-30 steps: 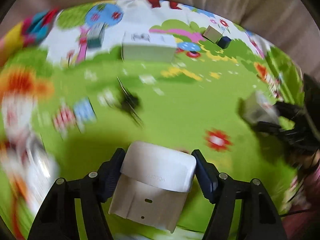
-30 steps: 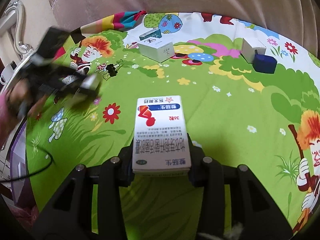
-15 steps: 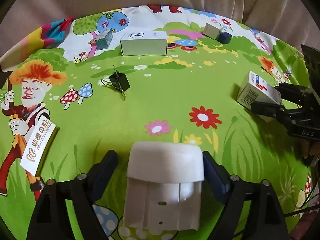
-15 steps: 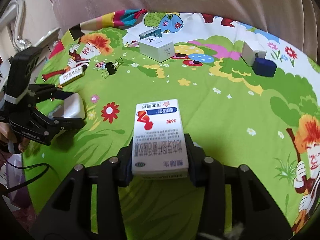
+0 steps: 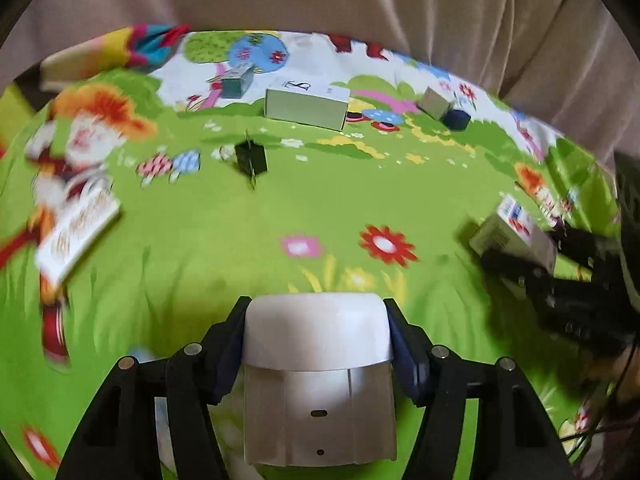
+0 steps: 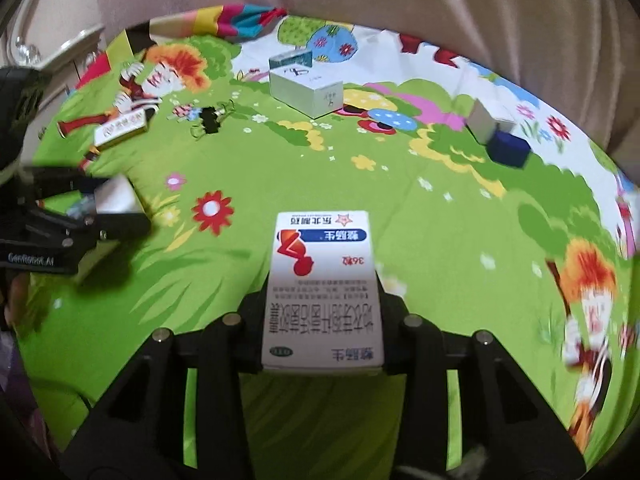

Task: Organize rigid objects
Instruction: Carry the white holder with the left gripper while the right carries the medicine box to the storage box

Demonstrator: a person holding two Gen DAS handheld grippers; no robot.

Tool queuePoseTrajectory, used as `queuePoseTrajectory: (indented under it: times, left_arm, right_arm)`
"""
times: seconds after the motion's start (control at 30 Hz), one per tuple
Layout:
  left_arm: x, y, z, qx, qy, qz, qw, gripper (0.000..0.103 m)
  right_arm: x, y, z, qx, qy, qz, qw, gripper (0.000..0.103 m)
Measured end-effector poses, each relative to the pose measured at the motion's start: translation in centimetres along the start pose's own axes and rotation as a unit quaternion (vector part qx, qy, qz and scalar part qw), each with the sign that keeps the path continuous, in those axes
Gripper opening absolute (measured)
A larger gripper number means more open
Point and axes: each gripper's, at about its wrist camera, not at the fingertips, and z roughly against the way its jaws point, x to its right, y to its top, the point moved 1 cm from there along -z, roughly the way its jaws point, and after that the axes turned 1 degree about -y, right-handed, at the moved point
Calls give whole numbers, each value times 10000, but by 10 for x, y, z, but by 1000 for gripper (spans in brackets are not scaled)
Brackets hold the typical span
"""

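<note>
Pinching: L gripper (image 5: 316,344) jaws just closed on white case (image 5: 318,380); R gripper (image 6: 322,320) jaws on "36"-marked medicine box (image 6: 322,288).

**Layout of objects on the mat, both wrist views**

Left wrist view: rounded case (image 5: 316,380) at bottom centre, between the left gripper (image 5: 316,336) fingers; binder clip (image 5: 251,158) beyond it, to the left; large box (image 5: 306,106) behind the clip; small carton (image 5: 238,80) left of and behind that box; flat box (image 5: 76,236) at far left; right gripper (image 5: 516,248) at far right, carrying the medicine box (image 5: 512,232). Right wrist view: small box (image 6: 486,120) far right on the mat (image 6: 400,184), cube (image 6: 508,150) just before it, possibly touching.
</note>
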Motion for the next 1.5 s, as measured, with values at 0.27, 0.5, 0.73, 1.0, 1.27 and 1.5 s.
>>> queuePoseTrajectory:
  times: [0.27, 0.5, 0.73, 1.0, 1.27, 1.5]
  left_arm:
    - [69, -32, 85, 1658, 444, -157, 9850, 64]
    - [137, -40, 200, 3545, 566, -720, 9306, 64]
    - [161, -64, 265, 4435, 575, -736, 8914, 64]
    - [159, -83, 289, 4554, 564, -663, 8860, 64]
    - [137, -106, 290, 4373, 708, -497, 8951, 64]
    - [106, -124, 305, 4402, 953, -198, 8926, 64]
  right_arm:
    - [-1, -48, 84, 1090, -319, -675, 9912, 44]
    - [-19, -67, 238, 3475, -1265, -675, 9266, 44]
    - [-54, -90, 321, 4419, -1652, -310, 8812, 44]
    - [-82, -93, 343, 4571, -1600, 13, 8749, 44]
    - [-105, -89, 342, 4521, -1323, 264, 8817, 44]
    - [-127, -83, 344, 4536, -1098, 450, 8833, 44]
